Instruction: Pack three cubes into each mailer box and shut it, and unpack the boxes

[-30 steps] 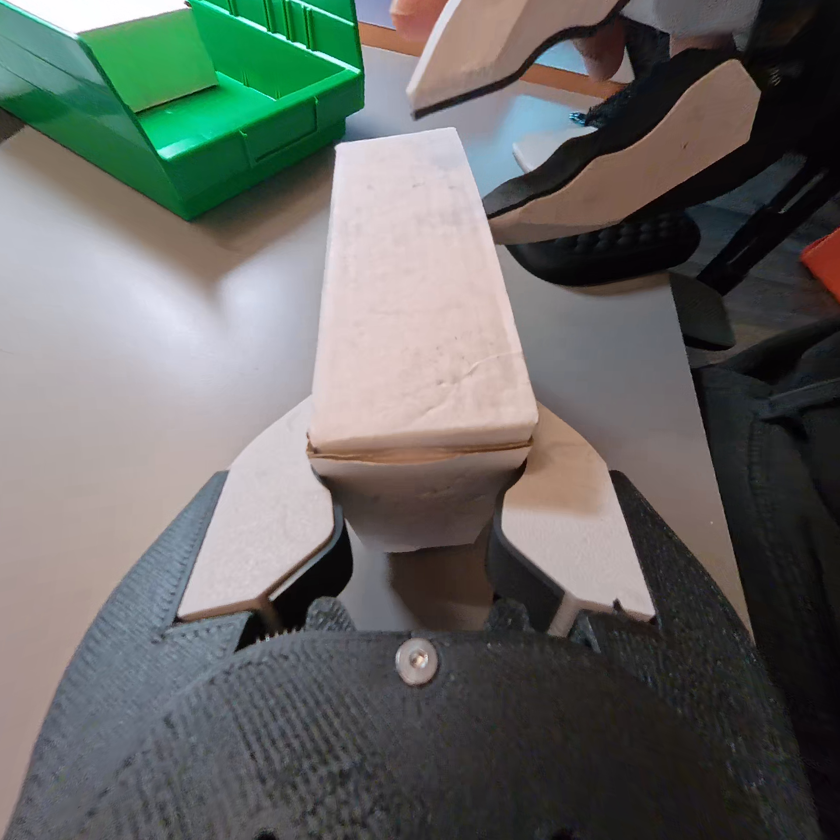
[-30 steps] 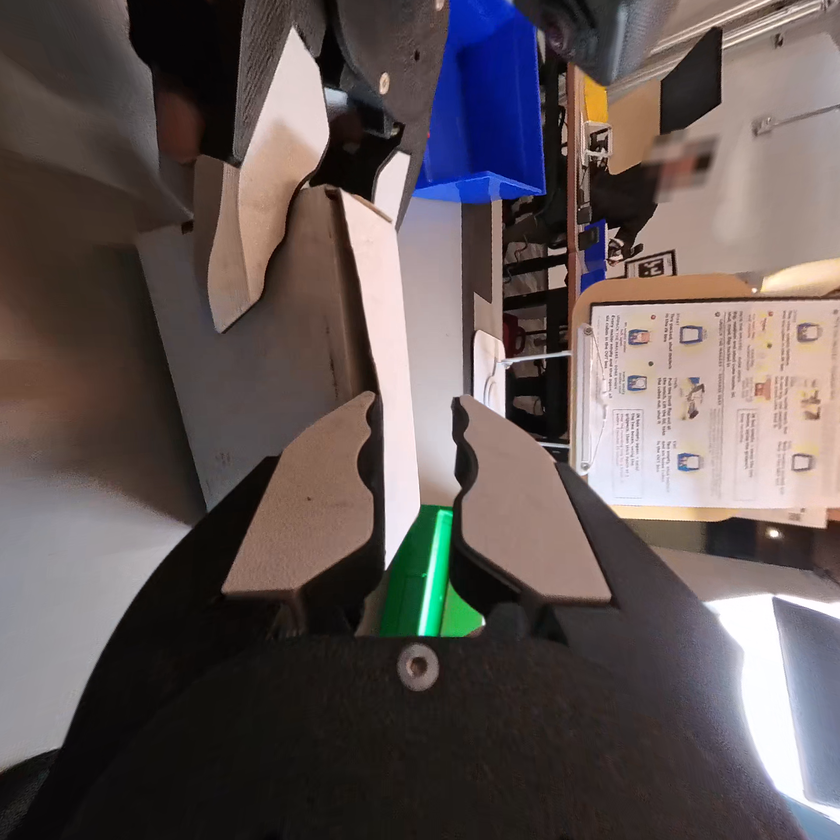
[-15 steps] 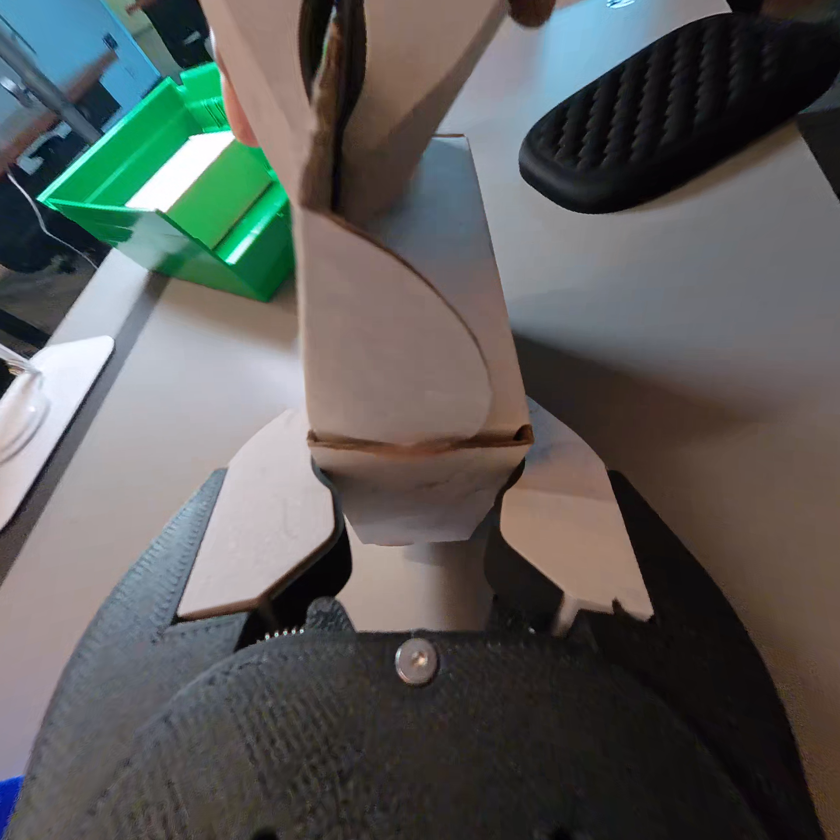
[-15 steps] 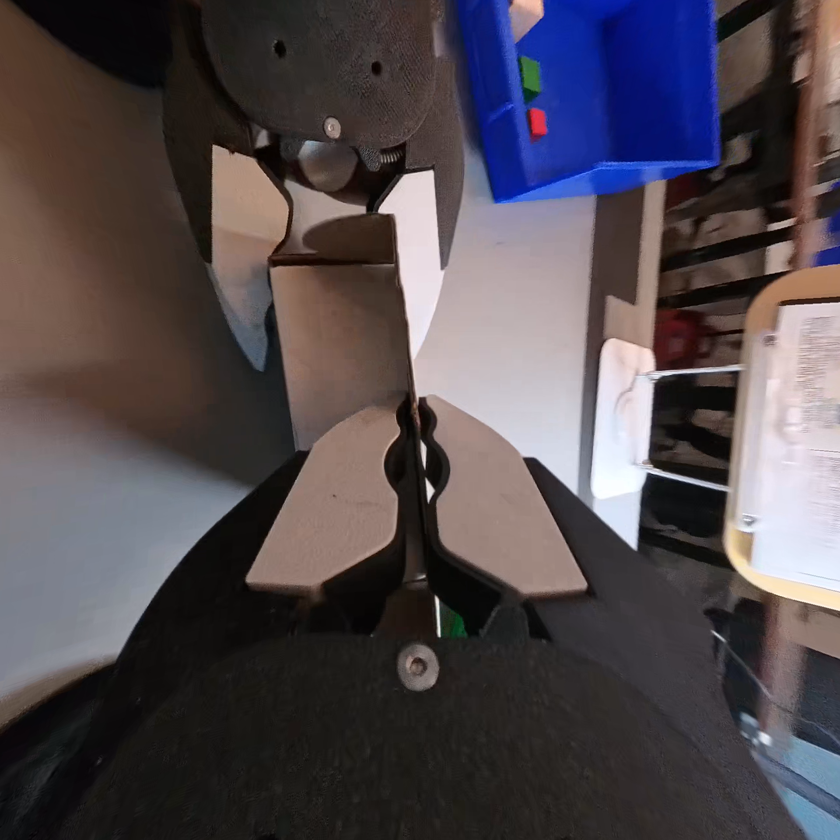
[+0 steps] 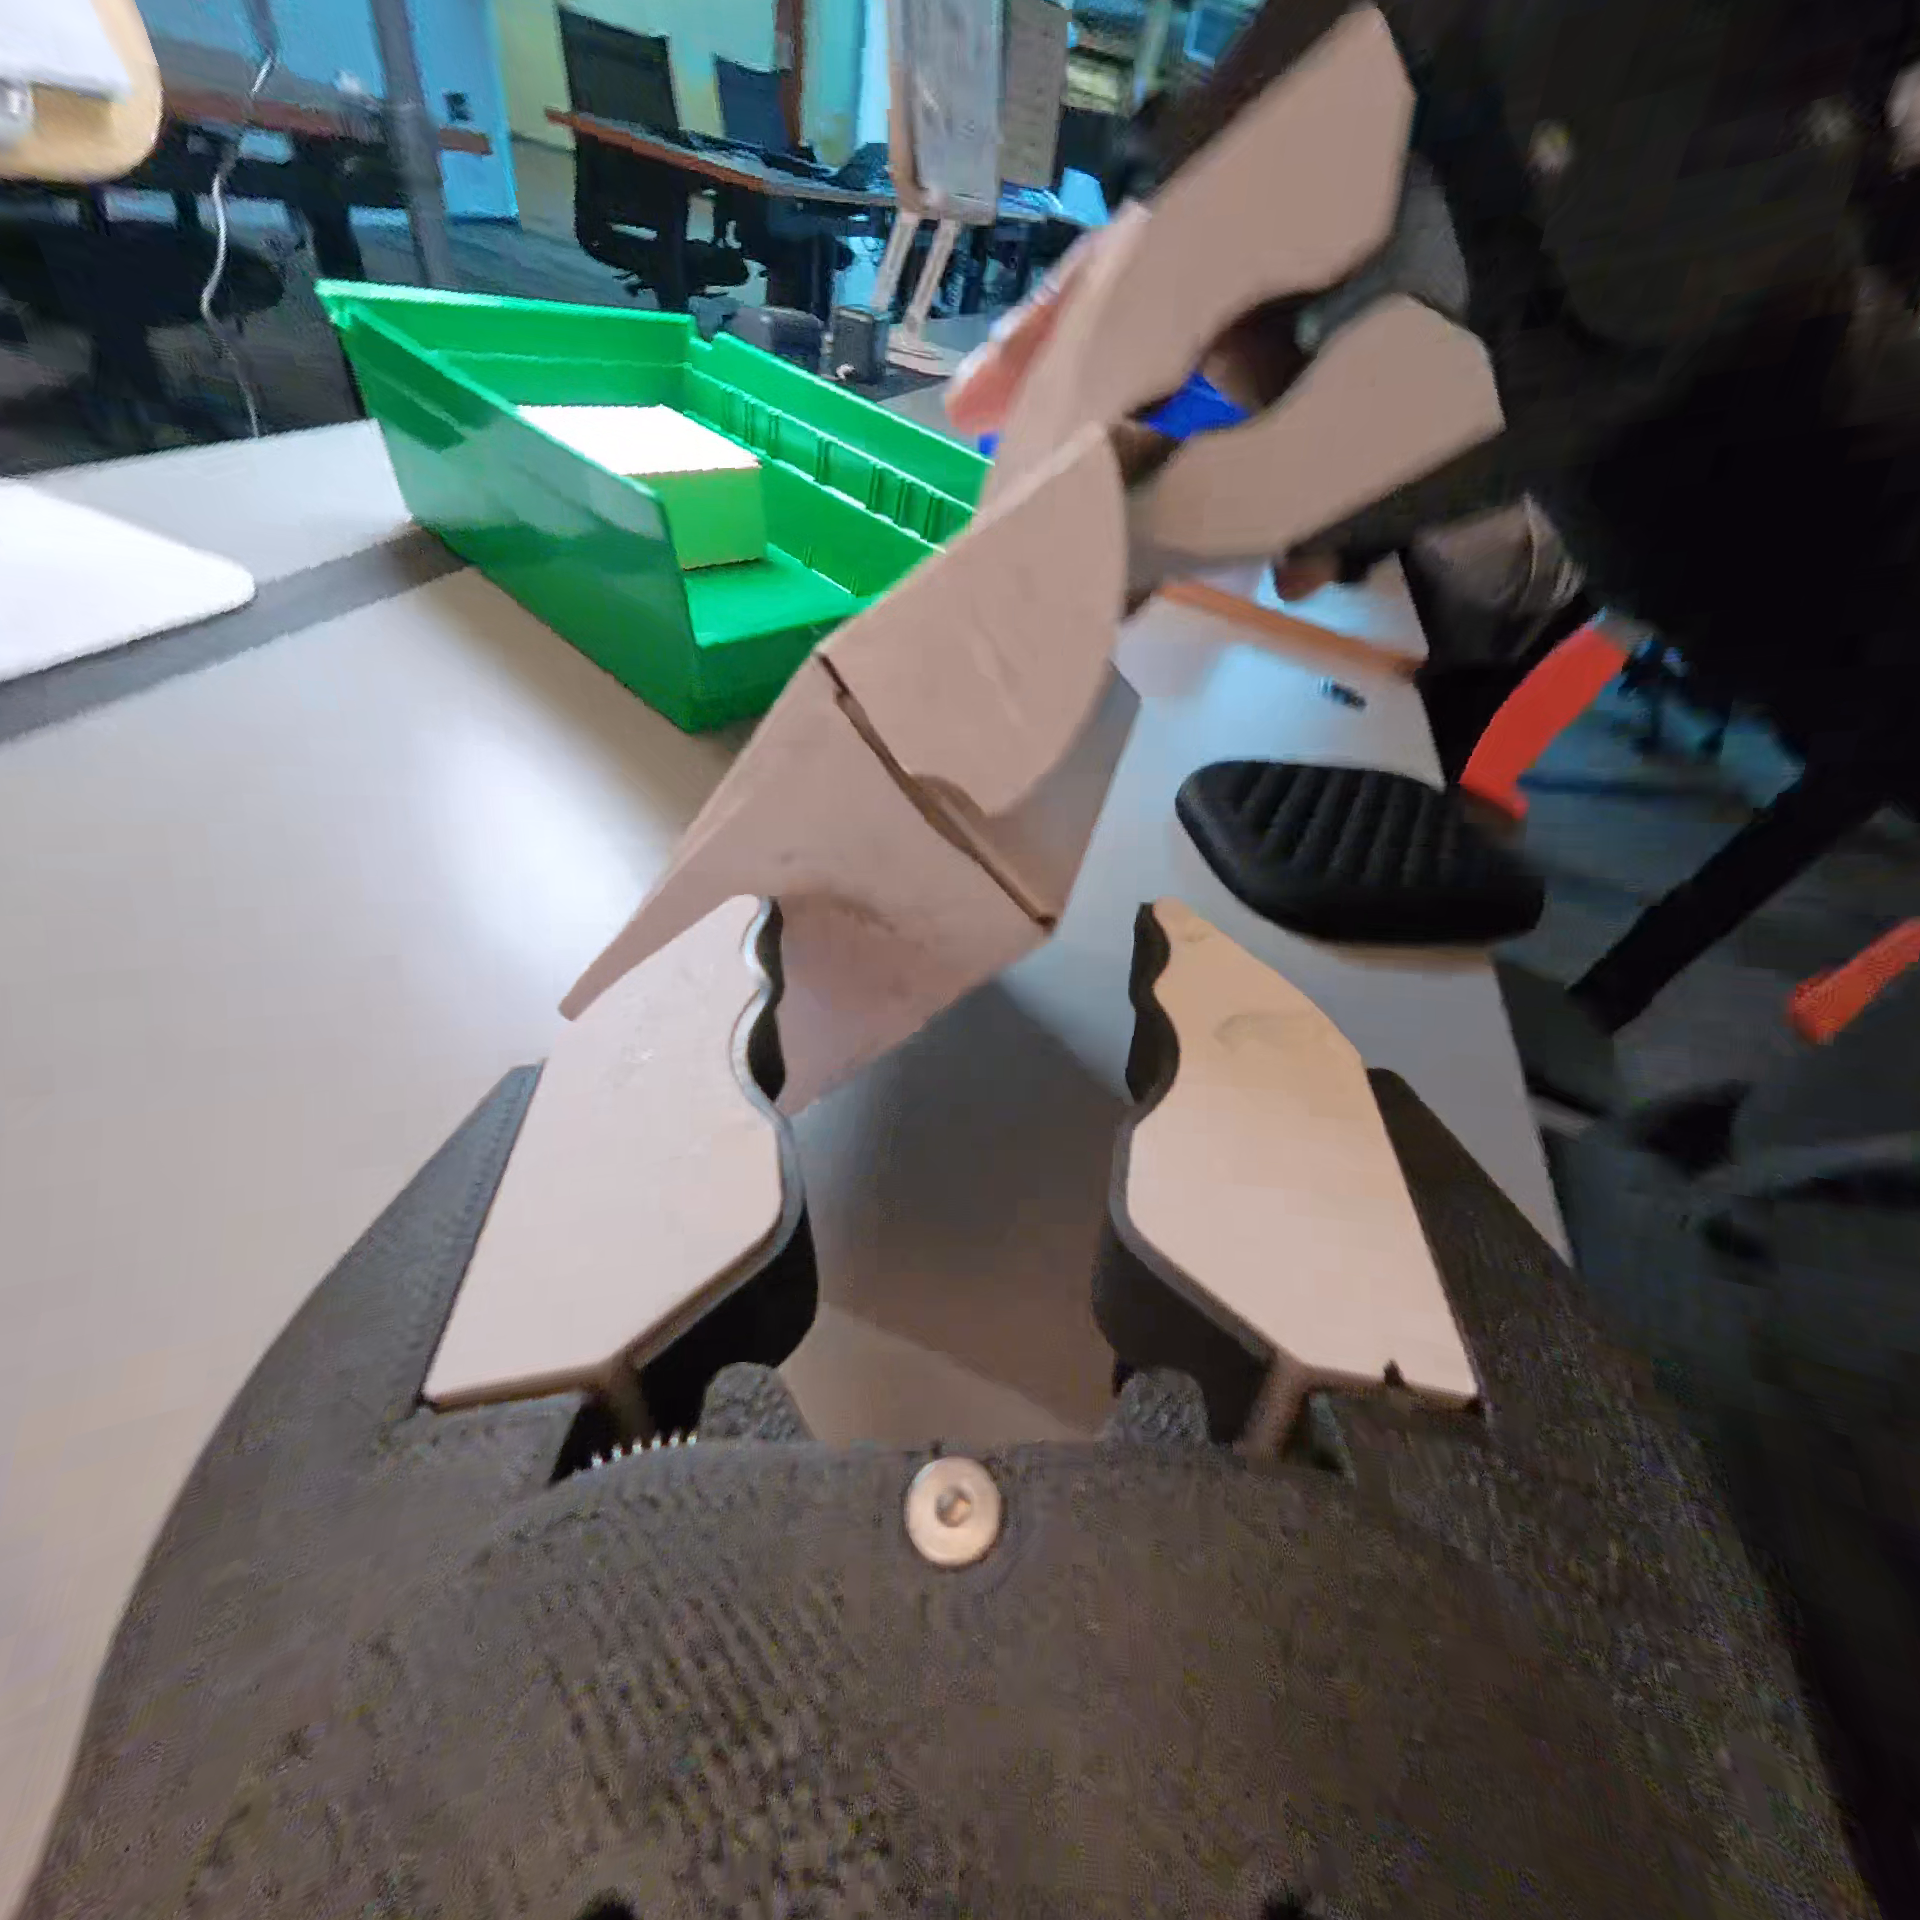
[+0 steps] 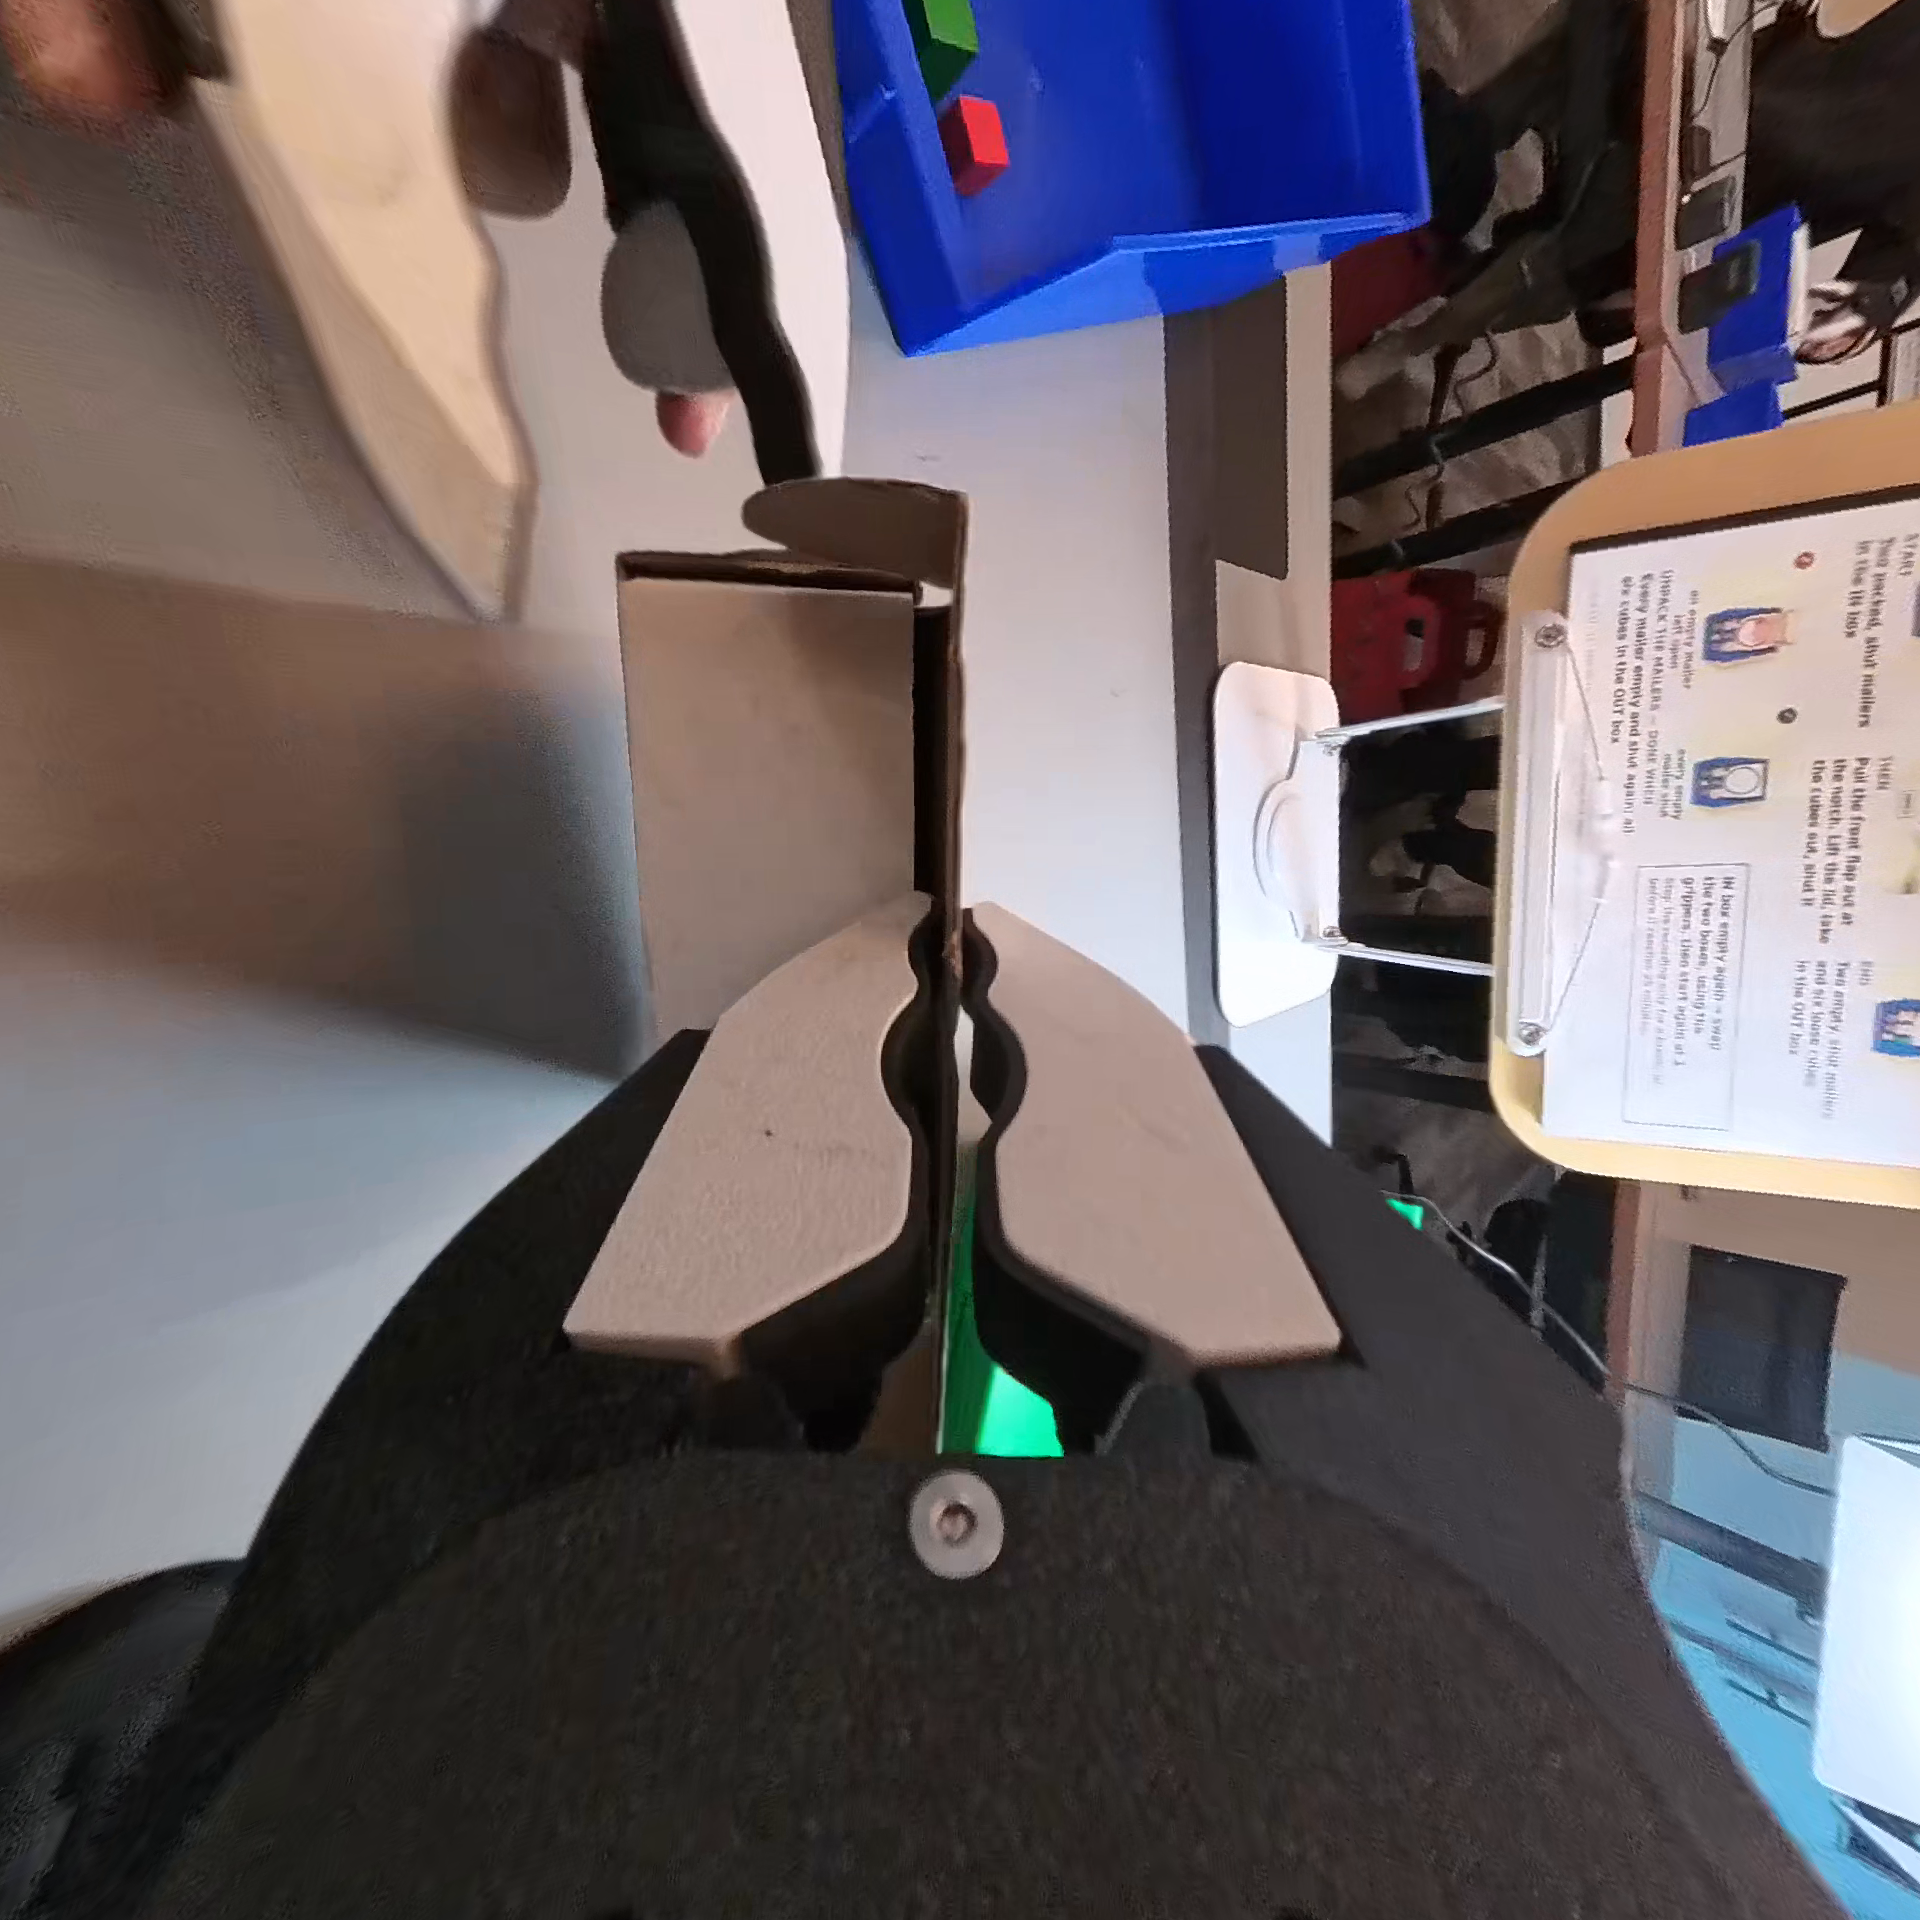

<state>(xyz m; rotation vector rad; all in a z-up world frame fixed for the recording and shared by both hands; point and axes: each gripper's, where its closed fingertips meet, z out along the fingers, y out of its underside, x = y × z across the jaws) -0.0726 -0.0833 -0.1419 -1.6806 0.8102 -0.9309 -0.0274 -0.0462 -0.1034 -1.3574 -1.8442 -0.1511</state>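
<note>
A brown cardboard mailer box (image 5: 914, 748) hangs tilted in the air above the grey table (image 5: 260, 883). My right gripper (image 6: 951, 935) is shut on one thin wall of the box (image 6: 769, 748), and it shows at the upper right of the left wrist view (image 5: 1091, 436). My left gripper (image 5: 956, 920) is open, its jaws wide apart, with the box's lower corner just over its left finger. One finger (image 6: 384, 270) of it shows blurred beyond the box. A red cube (image 6: 977, 140) and a green cube (image 6: 945, 21) lie in a blue bin (image 6: 1143, 281).
A green bin (image 5: 582, 540) stands at the back left of the table with a white box (image 5: 644, 457) in it. A black chair armrest (image 5: 1351, 852) juts in past the table's right edge. An instruction board (image 6: 1714, 779) stands on a white-footed stand (image 6: 1268, 831). The gap from one gripper's tips to the other's is roughly 8 cm. To reach the red cube (image 6: 977, 140) in a straight line is about 25 cm for my left fingers, about 35 cm for my right.
My left gripper has let go of the box end and opened. My right gripper closed on the box wall and now holds the box alone, tilted.
</note>
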